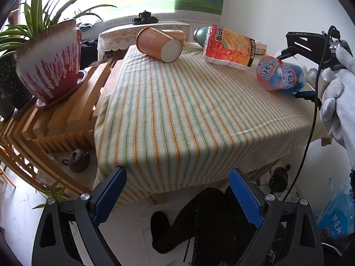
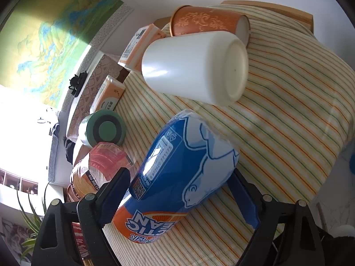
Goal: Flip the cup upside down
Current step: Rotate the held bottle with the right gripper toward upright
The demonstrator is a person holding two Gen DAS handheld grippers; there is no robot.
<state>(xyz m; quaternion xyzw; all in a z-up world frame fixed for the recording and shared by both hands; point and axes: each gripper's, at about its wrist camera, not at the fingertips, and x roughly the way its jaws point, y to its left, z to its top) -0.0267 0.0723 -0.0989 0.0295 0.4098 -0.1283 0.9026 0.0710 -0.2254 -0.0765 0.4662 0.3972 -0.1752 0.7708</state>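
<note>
A blue and orange cup (image 2: 177,173) printed with polar bears sits between the fingers of my right gripper (image 2: 177,197), which is shut on it; the view is rotated. In the left wrist view the same cup (image 1: 280,75) is at the table's right edge beside the gloved hand (image 1: 337,93). A white cup (image 2: 195,66) stands upside down on the striped cloth (image 2: 288,102). An orange paper cup (image 1: 158,44) stands near the far edge, also in the right wrist view (image 2: 208,21). My left gripper (image 1: 177,197) is open and empty in front of the table.
An orange drink bottle with a green cap (image 1: 230,45) is at the back of the table. Orange cartons (image 2: 142,44) stand behind it. A red and white plant pot (image 1: 48,64) sits on a wooden rack at the left. A dark teapot (image 1: 76,160) sits below.
</note>
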